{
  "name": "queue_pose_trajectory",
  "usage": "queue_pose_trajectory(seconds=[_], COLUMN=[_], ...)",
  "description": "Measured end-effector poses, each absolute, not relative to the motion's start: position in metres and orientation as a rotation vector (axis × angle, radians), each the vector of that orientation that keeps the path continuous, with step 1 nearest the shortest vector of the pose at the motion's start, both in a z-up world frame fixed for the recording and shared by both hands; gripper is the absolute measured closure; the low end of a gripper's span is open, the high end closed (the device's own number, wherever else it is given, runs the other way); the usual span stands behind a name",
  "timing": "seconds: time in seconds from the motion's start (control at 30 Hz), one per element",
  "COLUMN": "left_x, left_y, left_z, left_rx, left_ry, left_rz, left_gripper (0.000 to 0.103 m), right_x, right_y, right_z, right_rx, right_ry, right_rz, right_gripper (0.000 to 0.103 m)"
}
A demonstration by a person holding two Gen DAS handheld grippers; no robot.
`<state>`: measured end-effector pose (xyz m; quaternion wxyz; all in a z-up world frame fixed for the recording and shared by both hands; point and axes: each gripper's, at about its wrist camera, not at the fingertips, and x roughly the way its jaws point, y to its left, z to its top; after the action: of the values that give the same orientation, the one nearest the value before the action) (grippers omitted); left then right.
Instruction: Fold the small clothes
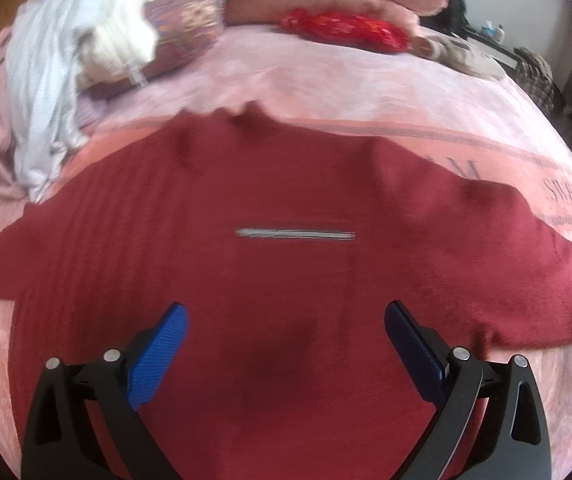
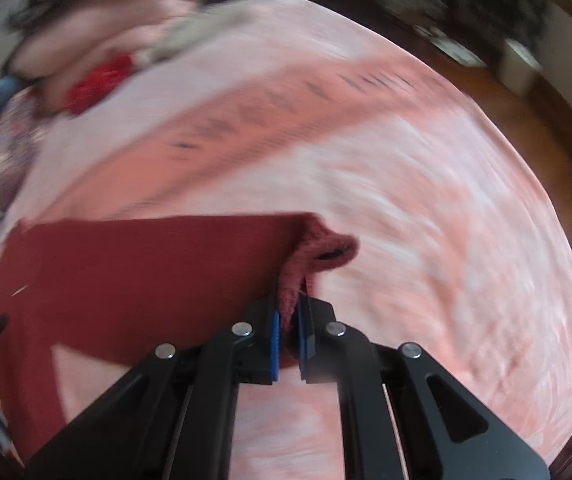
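So there's a dark red knit top (image 1: 278, 248) spread flat on the pink blanket (image 1: 326, 80), filling the middle of the left wrist view. The left gripper (image 1: 286, 320) hovers over it with jaws wide apart, holding nothing. The right gripper (image 2: 290, 320) has its jaws pinched tight on the sleeve cuff (image 2: 322, 252), which bunches up toward 1 o'clock. A laundry pile (image 1: 66, 60) sits at 10 o'clock.

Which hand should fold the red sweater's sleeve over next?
The right. The right gripper is already shut on the sleeve of the sweater, so it can likely carry it over. The left gripper hangs open, holding nothing.
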<state>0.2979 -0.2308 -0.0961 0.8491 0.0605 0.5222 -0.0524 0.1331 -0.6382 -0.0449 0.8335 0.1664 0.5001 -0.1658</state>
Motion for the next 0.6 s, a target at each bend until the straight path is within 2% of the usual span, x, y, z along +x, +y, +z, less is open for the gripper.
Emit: queue_pose_trajectory(seconds=[0.13,0.27,0.5,0.6], left_x=[0.302,0.304,0.311,0.313], left_y=[-0.185,-0.147,-0.088,-0.074], left_z=[-0.088,-0.084,-0.081,-0.082], left_rx=[0.081,0.047,-0.005,-0.019], left_ry=[1.103,1.113,1.123,1.118], left_rz=[-0.09,-0.091,-0.09,-0.081], left_gripper=[0.004,0.004,0.004,0.004], right_x=[0.17,0.212,0.271,0.28], right_y=[-0.542,-0.443,-0.289,-0.251], right_z=[-0.016,-0.011,-0.04,-0.061], right_rx=[0.182,0.11,0.011,-0.017], right_ry=[1.069,1.081,1.166,1.214], right_rz=[-0.163,0.033,0.271,0.312], right_gripper=[0.097,0.098,0.098,0.097])
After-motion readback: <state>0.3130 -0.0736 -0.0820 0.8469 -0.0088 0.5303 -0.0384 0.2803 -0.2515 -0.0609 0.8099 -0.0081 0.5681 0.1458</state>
